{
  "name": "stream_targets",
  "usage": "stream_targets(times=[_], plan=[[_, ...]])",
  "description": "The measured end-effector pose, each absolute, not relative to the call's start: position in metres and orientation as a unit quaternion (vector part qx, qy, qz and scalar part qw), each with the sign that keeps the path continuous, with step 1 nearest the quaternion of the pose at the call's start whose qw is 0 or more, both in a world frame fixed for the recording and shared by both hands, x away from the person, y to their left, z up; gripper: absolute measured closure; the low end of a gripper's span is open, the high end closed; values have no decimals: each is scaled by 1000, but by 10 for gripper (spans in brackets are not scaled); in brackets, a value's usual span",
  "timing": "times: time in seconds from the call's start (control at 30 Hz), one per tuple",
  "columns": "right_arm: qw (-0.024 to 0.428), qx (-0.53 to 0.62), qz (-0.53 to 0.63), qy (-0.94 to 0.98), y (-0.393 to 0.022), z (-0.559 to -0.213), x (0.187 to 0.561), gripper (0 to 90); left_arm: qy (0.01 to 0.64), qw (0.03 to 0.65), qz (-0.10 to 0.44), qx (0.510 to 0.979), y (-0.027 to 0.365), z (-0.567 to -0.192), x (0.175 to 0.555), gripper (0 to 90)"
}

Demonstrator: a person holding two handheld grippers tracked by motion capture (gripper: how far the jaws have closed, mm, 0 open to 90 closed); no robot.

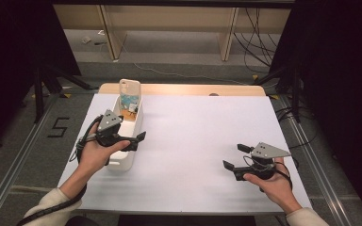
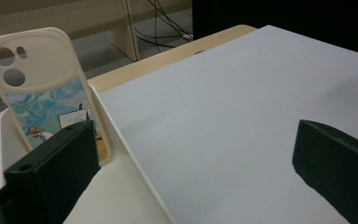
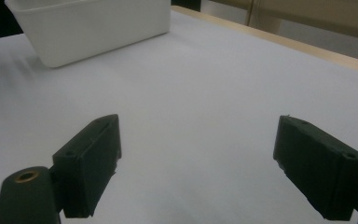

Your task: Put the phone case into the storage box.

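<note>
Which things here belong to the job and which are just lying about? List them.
In the job:
- phone case, standing in the bin
- white bin
- left hand-held gripper, open, straddling the bin's wall

Lying about:
- cables on the floor
- tape mark on the floor

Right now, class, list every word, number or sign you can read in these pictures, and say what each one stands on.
"5": black mark on the floor, left of the table.
Phone case in the white bin: a cartoon picture with small dark marks beside the figure, too small to read.
Left gripper and right gripper: no lettering to read.
</note>
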State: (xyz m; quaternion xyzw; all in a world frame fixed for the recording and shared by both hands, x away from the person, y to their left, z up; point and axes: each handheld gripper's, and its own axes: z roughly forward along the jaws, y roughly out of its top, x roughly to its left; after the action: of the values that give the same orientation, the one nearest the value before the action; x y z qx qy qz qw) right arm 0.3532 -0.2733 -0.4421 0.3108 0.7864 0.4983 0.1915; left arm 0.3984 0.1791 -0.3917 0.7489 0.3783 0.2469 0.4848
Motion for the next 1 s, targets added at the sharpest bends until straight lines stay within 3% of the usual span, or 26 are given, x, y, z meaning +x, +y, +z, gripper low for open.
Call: stream_targets(times=[1.0], plan=[[190,309,499,787,-273,-442,353,158,351,494,243,757,179,-407,382,0]])
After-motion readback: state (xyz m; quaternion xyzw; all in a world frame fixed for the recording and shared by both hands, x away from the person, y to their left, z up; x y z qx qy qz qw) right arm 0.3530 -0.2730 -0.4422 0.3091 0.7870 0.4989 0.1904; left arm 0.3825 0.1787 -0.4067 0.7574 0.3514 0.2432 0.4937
